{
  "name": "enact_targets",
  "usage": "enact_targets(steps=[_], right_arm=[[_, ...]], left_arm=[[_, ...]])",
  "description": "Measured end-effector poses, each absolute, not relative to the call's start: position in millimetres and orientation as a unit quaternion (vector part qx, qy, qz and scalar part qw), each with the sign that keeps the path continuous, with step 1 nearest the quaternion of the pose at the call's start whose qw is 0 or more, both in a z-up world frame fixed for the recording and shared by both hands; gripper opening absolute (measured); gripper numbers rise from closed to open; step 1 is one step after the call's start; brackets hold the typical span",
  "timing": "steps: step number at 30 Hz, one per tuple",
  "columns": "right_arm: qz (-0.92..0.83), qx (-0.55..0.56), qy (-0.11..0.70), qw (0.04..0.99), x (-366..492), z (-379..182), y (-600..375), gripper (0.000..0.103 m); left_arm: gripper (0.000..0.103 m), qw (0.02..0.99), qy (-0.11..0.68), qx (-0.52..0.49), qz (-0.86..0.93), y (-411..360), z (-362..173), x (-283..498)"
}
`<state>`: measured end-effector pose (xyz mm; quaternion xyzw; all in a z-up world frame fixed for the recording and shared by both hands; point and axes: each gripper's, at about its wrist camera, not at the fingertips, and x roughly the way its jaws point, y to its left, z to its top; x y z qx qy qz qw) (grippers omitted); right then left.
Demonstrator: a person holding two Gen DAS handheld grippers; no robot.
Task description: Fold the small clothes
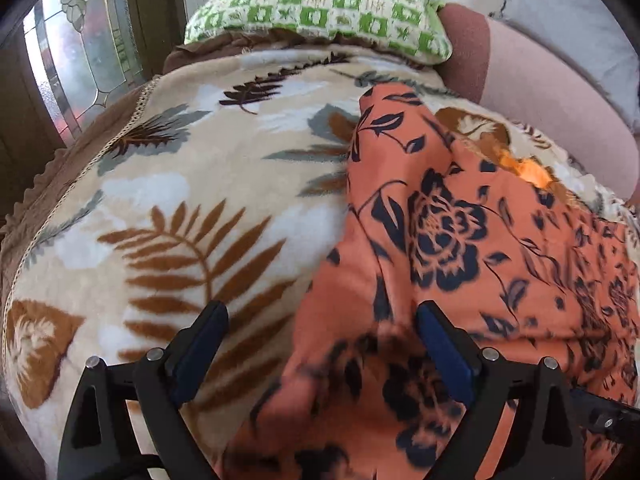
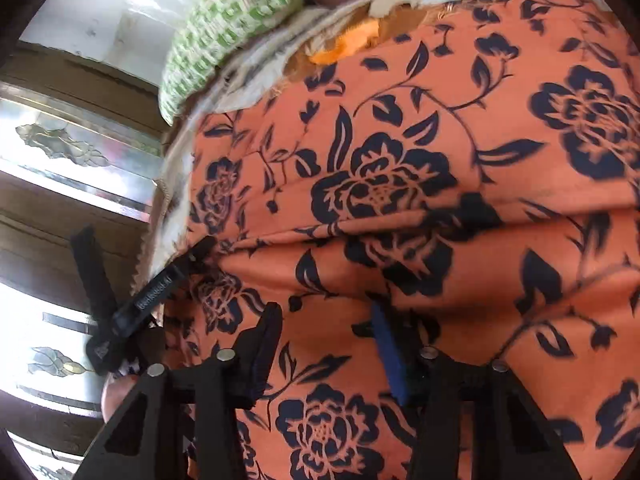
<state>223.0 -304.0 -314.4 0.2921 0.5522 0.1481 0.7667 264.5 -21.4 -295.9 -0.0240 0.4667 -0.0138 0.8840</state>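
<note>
An orange floral garment (image 1: 460,240) lay on the bed's leaf-print blanket (image 1: 180,208), whose left half stayed bare to its trimmed edge. The left hand-held gripper (image 1: 320,320) gaped over the garment's edge. The right hand-held gripper (image 2: 326,320) stood apart, unclamped; only its view showed a fold ridge.

- A bed is covered by a leaf-patterned blanket (image 1: 168,208).
- An orange floral garment (image 1: 460,240) and a green checked pillow (image 1: 320,4) are laid on it.
</note>
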Motion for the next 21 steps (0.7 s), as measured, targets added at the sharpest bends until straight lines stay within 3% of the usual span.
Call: enact_targets(steps=[12, 21], right_arm=[[0.128, 0.203, 0.538, 0.808, 126.5, -298.2, -270.2, 0.053], [0.119, 0.144, 0.537, 0.822, 50.9, -293.1, -256.0, 0.06]], left_arm=[[0.096, 0.939, 0.343, 0.005, -0.004, -25.8, -227.0, 155.9], [0.096, 0.945, 0.328, 0.003, -0.018, -26.0, -211.6, 99.3]])
